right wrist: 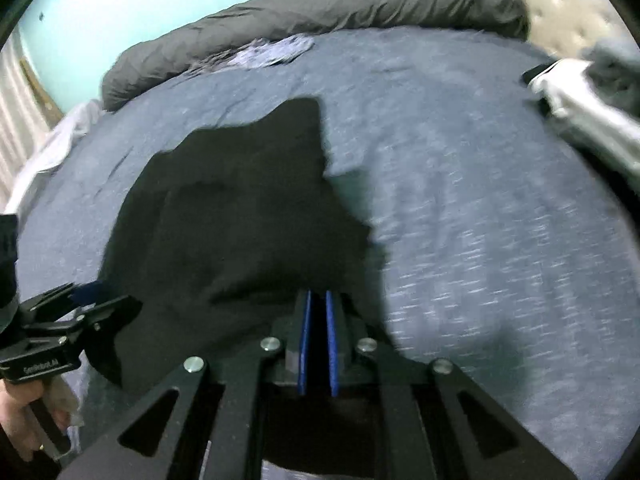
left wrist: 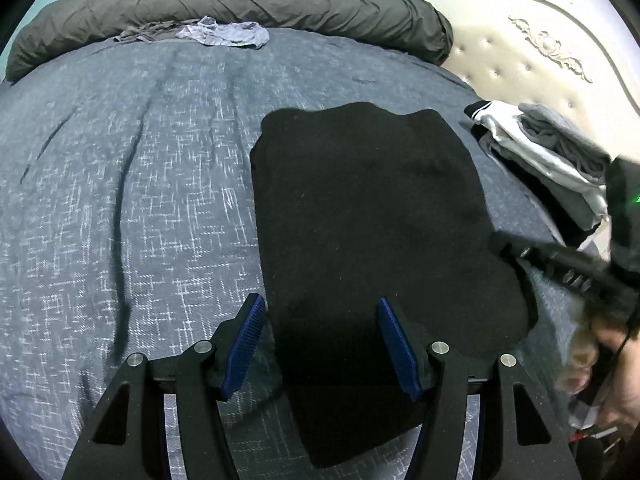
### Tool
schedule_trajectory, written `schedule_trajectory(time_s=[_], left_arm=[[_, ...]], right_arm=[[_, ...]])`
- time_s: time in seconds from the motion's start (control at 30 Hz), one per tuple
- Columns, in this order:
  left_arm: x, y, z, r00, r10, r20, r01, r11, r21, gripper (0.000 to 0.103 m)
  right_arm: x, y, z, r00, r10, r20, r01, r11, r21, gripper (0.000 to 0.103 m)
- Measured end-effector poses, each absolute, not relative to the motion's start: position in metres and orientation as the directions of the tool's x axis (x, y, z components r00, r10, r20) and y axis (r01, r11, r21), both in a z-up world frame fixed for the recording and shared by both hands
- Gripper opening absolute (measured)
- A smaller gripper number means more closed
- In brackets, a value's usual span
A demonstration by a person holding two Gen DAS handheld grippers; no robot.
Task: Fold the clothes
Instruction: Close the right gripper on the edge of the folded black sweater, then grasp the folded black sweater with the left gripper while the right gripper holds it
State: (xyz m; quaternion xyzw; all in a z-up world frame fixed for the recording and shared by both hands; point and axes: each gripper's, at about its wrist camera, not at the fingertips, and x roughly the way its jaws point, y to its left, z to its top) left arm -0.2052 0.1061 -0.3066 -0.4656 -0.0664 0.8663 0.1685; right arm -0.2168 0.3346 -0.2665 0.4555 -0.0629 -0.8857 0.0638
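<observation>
In the middle of the left wrist frame a black garment [left wrist: 360,216] lay on the blue bedspread [left wrist: 140,184], partly folded into a long panel. The left gripper [left wrist: 322,340] hung over its near end with fingers spread wide and nothing between them. At the bottom centre of the right wrist frame the right gripper [right wrist: 317,320] had its blue pads pressed together on the garment's edge, pinching the cloth. A stack of folded clothes [left wrist: 552,160] sat at the right. To fold cleanly, the pinched edge probably needed carrying low and straight across, with the free claw pinning the near end so the panel would not drag or bunch.
</observation>
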Motion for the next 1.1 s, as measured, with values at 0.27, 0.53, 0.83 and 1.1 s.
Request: schedule_trajectory(time_s=[0.27,0.53,0.83,1.1], left_arm=[[-0.205,0.106,-0.307,-0.512,0.361,-0.779,-0.225,-0.932,-0.283,0.063],[-0.209,0.098,-0.306,-0.513,0.374,-0.773,-0.220,-0.927,-0.303,0.063],[-0.211,0.092,-0.302,-0.517,0.380,-0.767,-0.206,-0.925,-0.320,0.063],[-0.209,0.091,-0.303,-0.511,0.386,-0.768,-0.210,-0.923,-0.323,0.063]], right_arm=[[-0.247,0.309,-0.236,-0.609,-0.217,-0.763,0.163,-0.976,0.147,0.005],[-0.289,0.315,-0.268,-0.537,-0.151,-0.830,0.095,-0.988,0.118,0.005],[-0.273,0.319,-0.244,-0.617,-0.161,-0.770,0.084,-0.987,0.139,0.005],[-0.274,0.305,-0.260,-0.544,-0.201,-0.815,0.123,-0.979,0.160,0.005]])
